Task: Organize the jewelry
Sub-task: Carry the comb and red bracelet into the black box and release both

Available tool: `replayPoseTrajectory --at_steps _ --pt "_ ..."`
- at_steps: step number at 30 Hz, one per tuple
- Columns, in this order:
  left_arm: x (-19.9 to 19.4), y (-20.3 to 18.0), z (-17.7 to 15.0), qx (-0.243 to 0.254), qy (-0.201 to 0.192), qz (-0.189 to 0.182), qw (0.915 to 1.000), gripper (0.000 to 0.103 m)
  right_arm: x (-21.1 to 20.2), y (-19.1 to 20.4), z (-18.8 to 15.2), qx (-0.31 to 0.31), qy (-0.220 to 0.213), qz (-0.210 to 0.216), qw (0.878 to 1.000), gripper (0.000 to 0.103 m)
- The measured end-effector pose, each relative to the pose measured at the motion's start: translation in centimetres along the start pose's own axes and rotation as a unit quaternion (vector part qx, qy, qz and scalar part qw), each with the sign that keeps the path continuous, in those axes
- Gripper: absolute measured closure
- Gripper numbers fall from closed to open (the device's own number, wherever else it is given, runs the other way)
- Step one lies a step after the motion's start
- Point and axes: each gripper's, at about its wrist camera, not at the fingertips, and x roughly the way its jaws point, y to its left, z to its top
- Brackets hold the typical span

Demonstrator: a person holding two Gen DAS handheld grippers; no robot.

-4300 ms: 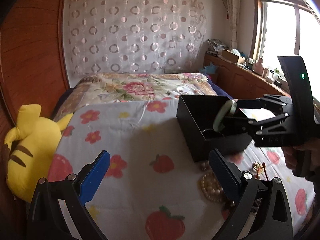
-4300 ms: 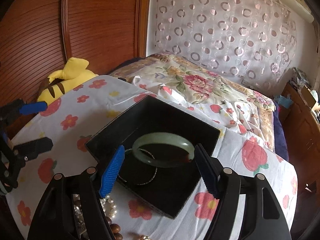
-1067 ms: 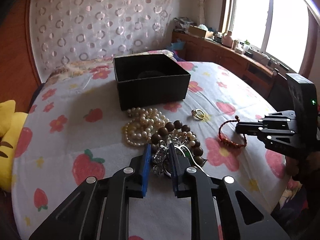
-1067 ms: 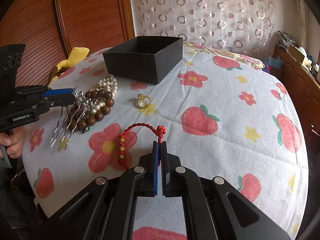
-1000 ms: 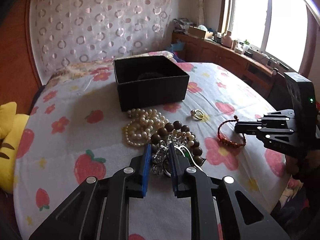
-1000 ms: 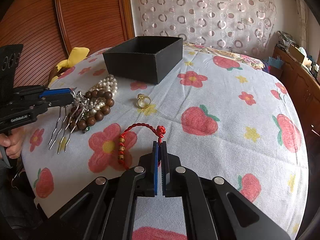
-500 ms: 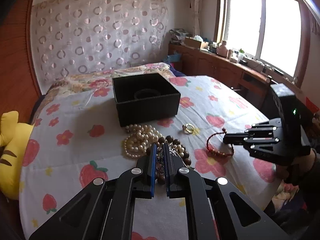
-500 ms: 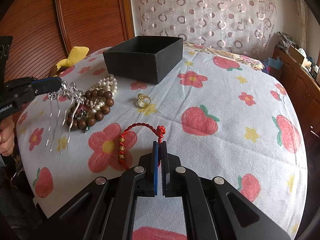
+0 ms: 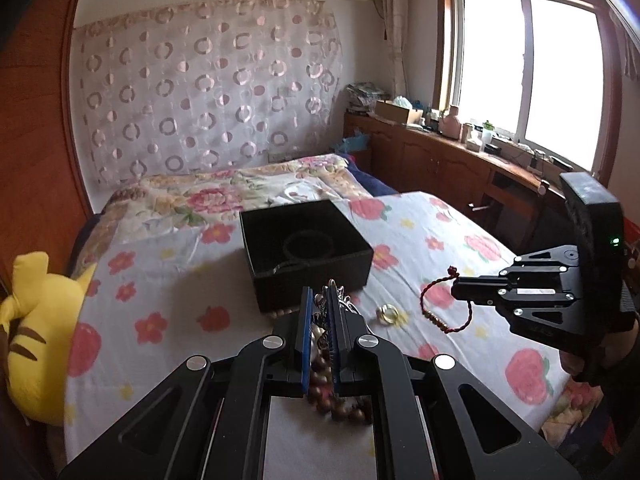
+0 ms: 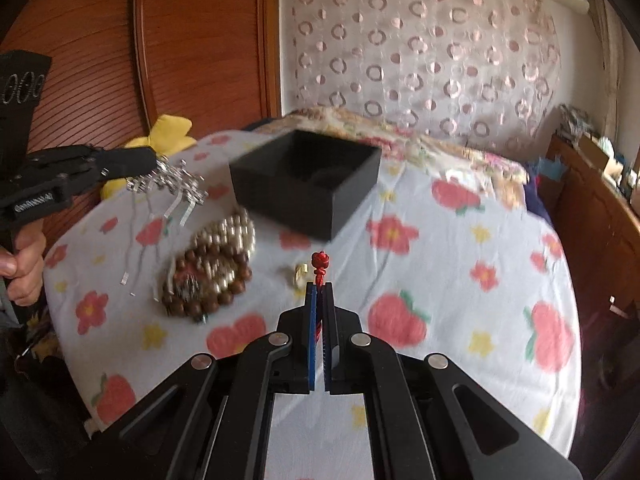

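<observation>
— Where did we have the left gripper (image 9: pixel 320 300) then?

— Low in the middle of the left wrist frame, its fingers (image 9: pixel 306 320) pinched together on the silver hair comb (image 10: pixel 176 184). In the right wrist frame that comb hung at the upper left, clear of the flowered cloth (image 10: pixel 440 248), prongs pointing down.

— And the right gripper (image 10: pixel 320 292)?

— Its fingers were clamped on the red cord bracelet (image 9: pixel 440 308). In the left wrist frame the bracelet dangled at the right of centre, lifted off the cloth, with the knot end poking up above the fingertips.

— What did we leave lying on the worktop?

— The pearl strand (image 10: pixel 232 232) and the brown wooden beads (image 10: pixel 204 288) sat in a heap at the left of centre in the right wrist frame, just in front of the black box (image 10: pixel 308 176). The gold ring (image 9: pixel 387 313) lay on the cloth between that heap and the hanging bracelet.

— And the box?

— Open, in the middle of the frame, with a dark bangle (image 9: pixel 308 244) lying inside it. The right wrist picture was blurred, so we could not make out finer detail there.
</observation>
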Motion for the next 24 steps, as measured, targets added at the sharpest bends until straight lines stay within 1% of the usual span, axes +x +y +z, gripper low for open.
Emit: replayPoseTrajectory --at_steps 6,11,17,20,24 --pt "1.1 0.7 2.3 0.001 -0.011 0.013 0.9999 0.097 0.0 -0.1 3.4 -0.016 -0.018 -0.007 1.000 0.100" --pt "2.4 1.6 4.0 -0.007 -0.015 0.019 0.9997 0.097 0.3 -0.4 6.0 -0.029 -0.025 -0.024 0.999 0.100" --pt "4.3 2.8 5.7 -0.027 -0.013 0.025 0.9992 0.097 1.4 -1.4 8.1 -0.025 -0.025 -0.026 0.999 0.100" --pt "5.2 3.2 6.1 -0.034 -0.010 0.028 0.9990 0.097 2.5 -2.0 8.9 -0.012 -0.019 -0.022 1.000 0.100" --pt "7.1 3.8 6.6 -0.042 0.002 0.036 0.9985 0.097 3.7 -2.2 9.7 -0.002 -0.017 -0.016 1.000 0.100"
